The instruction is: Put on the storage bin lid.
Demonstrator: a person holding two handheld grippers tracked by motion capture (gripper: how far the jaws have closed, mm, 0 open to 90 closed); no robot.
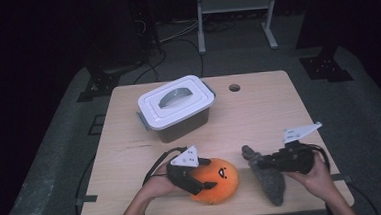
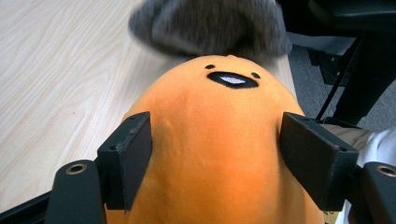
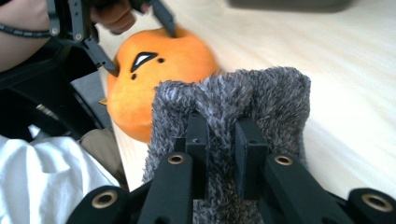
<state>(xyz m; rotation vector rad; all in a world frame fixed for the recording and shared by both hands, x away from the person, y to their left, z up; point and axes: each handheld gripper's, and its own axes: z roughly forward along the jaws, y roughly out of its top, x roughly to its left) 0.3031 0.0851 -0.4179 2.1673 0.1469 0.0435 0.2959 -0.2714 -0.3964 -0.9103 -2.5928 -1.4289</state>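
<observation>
Left claw: the left claw [image 1: 199, 181] gripped the orange plush toy [image 1: 217, 180] at the near edge of the wooden bench [image 1: 268, 107], its jaws spread wide against the toy's two flanks, as the left gripper view showed [image 2: 215, 154]
Right claw: the right claw [image 1: 263, 164] was pinched narrow on a fold of the grey furry toy [image 1: 269, 180], which lay on the bench just right of the orange one; in the right gripper view the jaws stood close together with fur bunched between them [image 3: 223, 154]
Toys: the two lay near each other but apart in the high view; in the right gripper view the orange plush toy [image 3: 159, 74] sat behind the grey furry toy [image 3: 233, 98]
Surroundings: a grey storage box [image 1: 178, 119] with a white handled lid [image 1: 175, 101] sat shut toward the far left of the bench, well apart from both toys; a round hole [image 1: 234, 88] pierced the bench top near its far edge; a white metal frame [image 1: 235, 9] and cables lay on the dark floor beyond
In the way: the left claw covered part of the orange toy's near-left side; the right claw and the person's right hand [image 1: 315, 177] overlapped the grey toy's upper part
Hard to make out: the grey toy [image 2: 210, 23] was blurred and cut off at the top of the left gripper view; the room beyond the bench was too dark to read; what the box held could not be told
</observation>
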